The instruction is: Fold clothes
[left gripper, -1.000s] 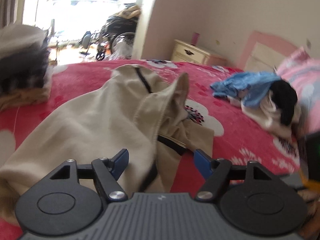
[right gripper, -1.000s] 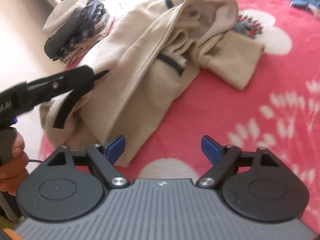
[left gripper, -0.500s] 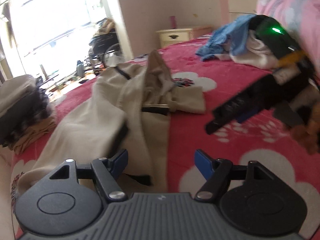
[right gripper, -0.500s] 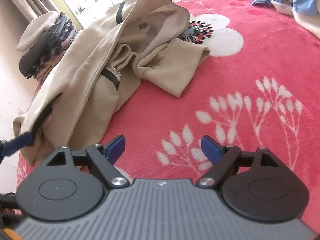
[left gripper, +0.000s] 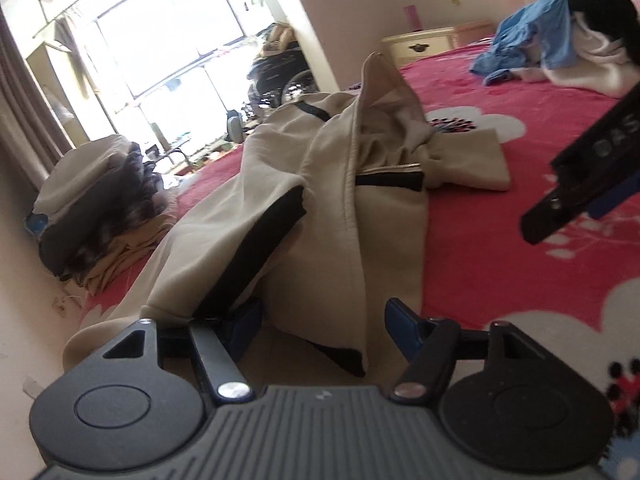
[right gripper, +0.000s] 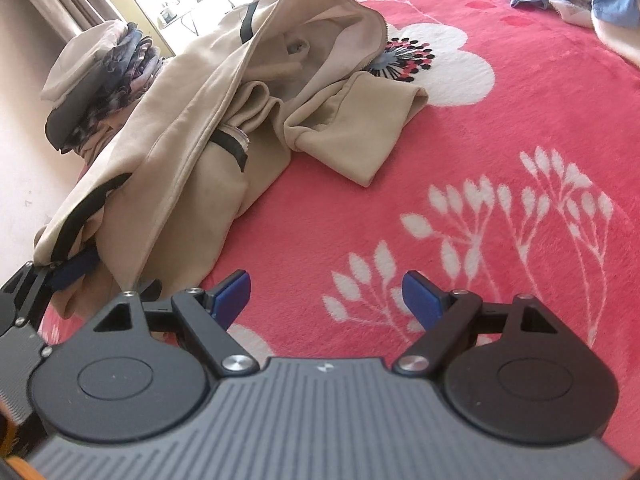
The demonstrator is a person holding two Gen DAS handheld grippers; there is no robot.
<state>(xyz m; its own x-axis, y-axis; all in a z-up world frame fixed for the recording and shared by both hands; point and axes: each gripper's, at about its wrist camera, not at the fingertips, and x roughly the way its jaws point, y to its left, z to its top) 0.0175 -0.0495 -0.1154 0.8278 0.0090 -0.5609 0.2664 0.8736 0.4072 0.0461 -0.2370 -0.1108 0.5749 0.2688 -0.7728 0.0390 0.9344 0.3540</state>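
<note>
A beige zip jacket with black trim (left gripper: 320, 184) lies crumpled on the red flowered blanket (left gripper: 500, 240); it also shows in the right wrist view (right gripper: 192, 128). My left gripper (left gripper: 322, 326) is open, its fingers straddling the jacket's near hem with the black band. In the right wrist view the left gripper (right gripper: 60, 276) sits at the hem at the far left. My right gripper (right gripper: 326, 296) is open and empty above the blanket (right gripper: 460, 220), right of the jacket. Its finger shows in the left wrist view (left gripper: 580, 180).
A stack of folded clothes (left gripper: 96, 204) sits at the bed's left edge by the wall, also in the right wrist view (right gripper: 96, 80). A pile of blue, white and black garments (left gripper: 560, 40) lies at the far right. A nightstand (left gripper: 432, 42) stands behind the bed.
My left gripper has dropped lower and closer to the jacket's near hem, which now lies between its fingers. My right gripper has drawn back to the right over the blanket.
</note>
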